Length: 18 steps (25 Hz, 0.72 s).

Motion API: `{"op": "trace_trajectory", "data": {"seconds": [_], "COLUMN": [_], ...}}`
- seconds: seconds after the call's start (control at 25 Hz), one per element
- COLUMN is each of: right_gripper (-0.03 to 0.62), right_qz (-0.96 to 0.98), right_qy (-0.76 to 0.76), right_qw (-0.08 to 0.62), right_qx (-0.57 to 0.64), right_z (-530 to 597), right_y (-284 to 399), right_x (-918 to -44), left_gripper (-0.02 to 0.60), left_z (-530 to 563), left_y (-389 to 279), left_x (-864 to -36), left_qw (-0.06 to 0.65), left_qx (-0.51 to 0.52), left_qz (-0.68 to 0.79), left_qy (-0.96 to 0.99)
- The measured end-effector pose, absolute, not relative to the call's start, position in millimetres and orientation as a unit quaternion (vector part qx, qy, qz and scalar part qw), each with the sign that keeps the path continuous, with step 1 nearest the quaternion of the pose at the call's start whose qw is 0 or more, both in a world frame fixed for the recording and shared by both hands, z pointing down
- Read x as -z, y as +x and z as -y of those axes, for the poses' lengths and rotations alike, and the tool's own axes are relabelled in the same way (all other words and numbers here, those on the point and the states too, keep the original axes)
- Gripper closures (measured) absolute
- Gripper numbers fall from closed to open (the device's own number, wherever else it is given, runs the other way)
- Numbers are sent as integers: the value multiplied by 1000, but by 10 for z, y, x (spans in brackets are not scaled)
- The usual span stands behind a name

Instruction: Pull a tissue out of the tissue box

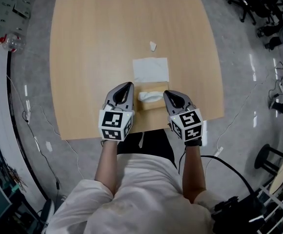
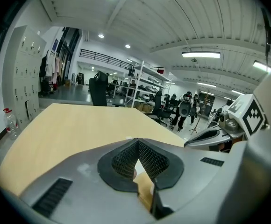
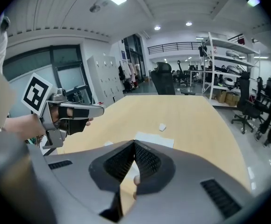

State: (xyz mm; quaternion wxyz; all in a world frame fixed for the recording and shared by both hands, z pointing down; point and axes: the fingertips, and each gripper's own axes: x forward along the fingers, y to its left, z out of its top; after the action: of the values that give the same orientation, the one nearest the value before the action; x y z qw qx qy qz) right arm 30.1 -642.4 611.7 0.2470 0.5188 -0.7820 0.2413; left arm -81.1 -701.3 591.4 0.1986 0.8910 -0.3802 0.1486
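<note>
A tan tissue box (image 1: pixel 149 105) sits near the front edge of the wooden table (image 1: pixel 92 57), with a white tissue (image 1: pixel 150 96) poking out of its top. My left gripper (image 1: pixel 128 86) hangs just left of the box and my right gripper (image 1: pixel 166 93) just right of it. Neither touches the box. Both are shut with nothing between the fingers. In the left gripper view the jaw tips of the left gripper (image 2: pixel 137 142) meet. The right gripper view shows the right gripper (image 3: pixel 134 143) closed the same way. A flat white tissue (image 1: pixel 151 69) lies on the table beyond the box.
A small white scrap (image 1: pixel 152 46) lies farther back on the table. A plastic bottle (image 1: pixel 10 40) stands off the table's left side. Office chairs (image 1: pixel 258 9) and cables fill the floor at right. Shelves and a standing person (image 2: pixel 186 108) are far behind.
</note>
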Motion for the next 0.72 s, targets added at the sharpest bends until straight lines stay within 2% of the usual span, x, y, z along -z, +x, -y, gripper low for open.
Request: {"op": "trace_trajectory", "data": {"seconds": [0.64, 0.72], "right_gripper": [592, 577], "right_qz": [788, 789], "right_qy": [494, 488], "right_qw": [307, 314], "right_qx": [-203, -200], "right_z": [6312, 6306], "right_y": [147, 114], "right_x": [-6483, -6525], "left_gripper": [591, 591], "left_z": [6881, 6877], "left_y": [-780, -789], "left_x": [-6245, -6282], "left_qw": [221, 222], "left_qx": [-167, -169], "left_qz": [379, 382], "left_qy": [883, 881]}}
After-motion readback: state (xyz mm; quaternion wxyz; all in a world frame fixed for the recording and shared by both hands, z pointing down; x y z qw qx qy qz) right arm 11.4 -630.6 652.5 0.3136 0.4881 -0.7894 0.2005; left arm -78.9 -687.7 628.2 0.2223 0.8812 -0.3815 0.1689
